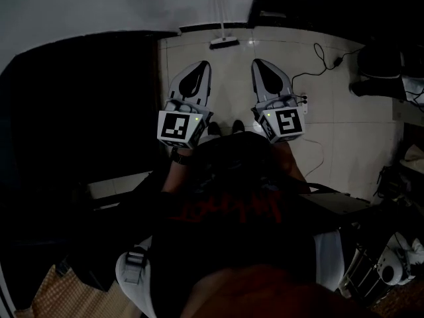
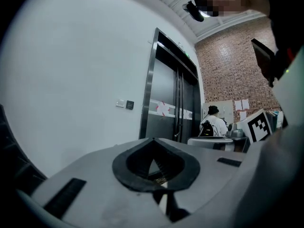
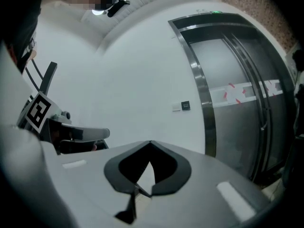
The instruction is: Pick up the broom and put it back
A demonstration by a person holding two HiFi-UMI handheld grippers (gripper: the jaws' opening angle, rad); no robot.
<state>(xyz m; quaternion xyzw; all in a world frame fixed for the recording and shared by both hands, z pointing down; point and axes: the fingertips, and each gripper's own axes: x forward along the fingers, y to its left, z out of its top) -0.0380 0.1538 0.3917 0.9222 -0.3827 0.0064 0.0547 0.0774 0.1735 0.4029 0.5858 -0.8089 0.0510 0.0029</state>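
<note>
The broom (image 1: 224,42) stands at the foot of the white wall, its pale head on the tiled floor and its thin handle running up the wall. Neither gripper view shows it. My left gripper (image 1: 205,63) and right gripper (image 1: 258,61) are held side by side, level, pointing at the wall, some way short of the broom head. Both are shut with nothing between the jaws. In the left gripper view the left gripper's (image 2: 153,139) tips meet, and the right gripper's (image 3: 151,142) tips meet in its own view.
A steel elevator door (image 2: 172,109) is set in the white wall. A person in white (image 2: 213,125) sits at desks by a brick wall (image 2: 232,65). Cables (image 1: 318,61) trail over the floor at the right. A large dark shape (image 1: 86,111) fills the left.
</note>
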